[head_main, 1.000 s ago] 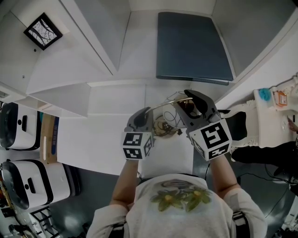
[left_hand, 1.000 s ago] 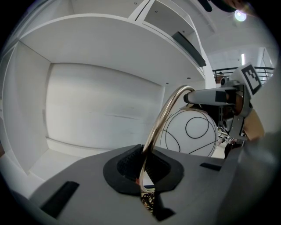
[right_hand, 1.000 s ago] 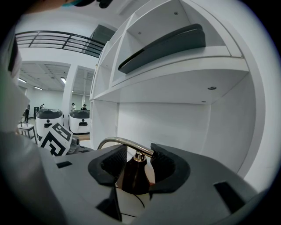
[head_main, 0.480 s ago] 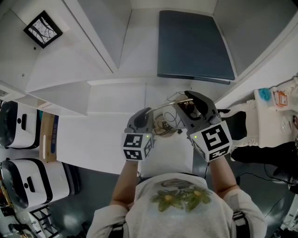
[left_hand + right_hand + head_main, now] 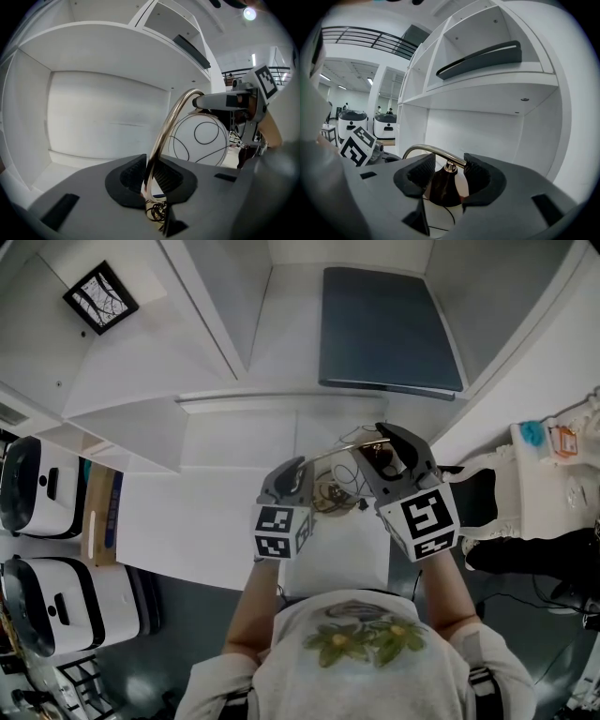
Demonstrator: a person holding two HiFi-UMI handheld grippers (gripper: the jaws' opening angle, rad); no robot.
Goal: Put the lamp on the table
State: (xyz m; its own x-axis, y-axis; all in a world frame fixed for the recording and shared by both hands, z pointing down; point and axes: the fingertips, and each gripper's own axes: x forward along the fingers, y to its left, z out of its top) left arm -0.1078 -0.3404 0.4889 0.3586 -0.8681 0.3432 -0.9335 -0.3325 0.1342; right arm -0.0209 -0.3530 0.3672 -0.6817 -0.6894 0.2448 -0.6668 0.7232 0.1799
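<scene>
The lamp (image 5: 342,486) hangs between our tongs over the white tabletop (image 5: 197,521). The left tongs (image 5: 149,176) pinch its slim brass stem (image 5: 171,124), and the right tongs (image 5: 447,177) clasp the dark cap (image 5: 440,187). We judge the globe (image 5: 199,139) fragile and top-heavy, so stem and cap seem the safest holds.

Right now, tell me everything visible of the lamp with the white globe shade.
The lamp has a white globe shade crossed by thin black lines, a dark brown cap on top, a curved brass-coloured metal arm and tangled black cord below. The left tongs clamp the arm; the right tongs clasp the cap.
</scene>
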